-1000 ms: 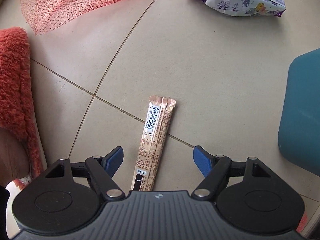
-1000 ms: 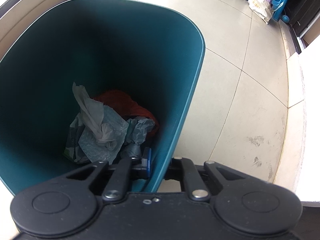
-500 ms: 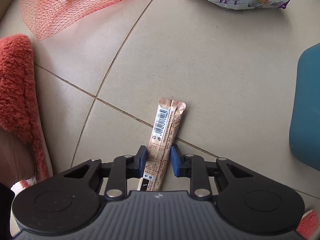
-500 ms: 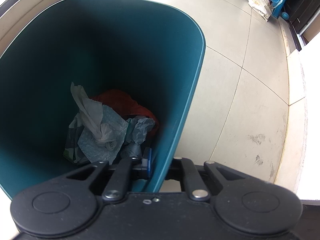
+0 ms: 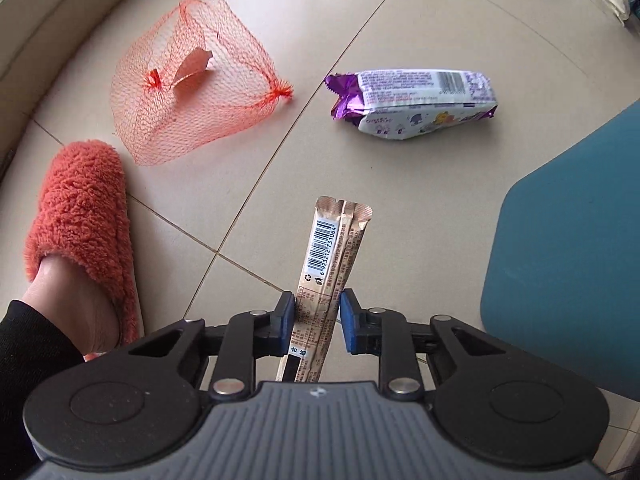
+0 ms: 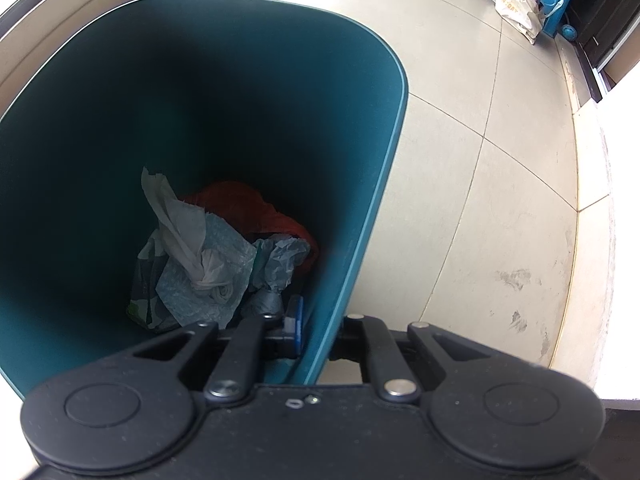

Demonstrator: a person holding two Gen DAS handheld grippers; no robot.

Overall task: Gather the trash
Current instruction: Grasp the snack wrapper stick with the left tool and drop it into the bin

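My left gripper (image 5: 317, 316) is shut on a long tan stick sachet (image 5: 328, 256) with a barcode, held up off the tiled floor. On the floor beyond it lie a red mesh net bag (image 5: 192, 92) with a paper tag inside and a purple-and-white snack packet (image 5: 416, 104). The teal bin (image 5: 568, 264) stands at the right. My right gripper (image 6: 320, 328) is shut on the near wall of that teal bin (image 6: 384, 160), one blue pad (image 6: 294, 320) inside and the other hidden outside. Crumpled tissue (image 6: 188, 248), plastic wrap and something red lie at the bottom.
A person's foot in a fluffy orange slipper (image 5: 80, 212) stands at the left, close to the net bag. A wall base curves along the far left. Far off, a blue stool with bags (image 6: 520, 4) sits by a dark doorway.
The left jaws closed on the sachet, then the gripper rose with it, so more floor, the whole net bag and the slipper show. The right gripper stayed on the bin.
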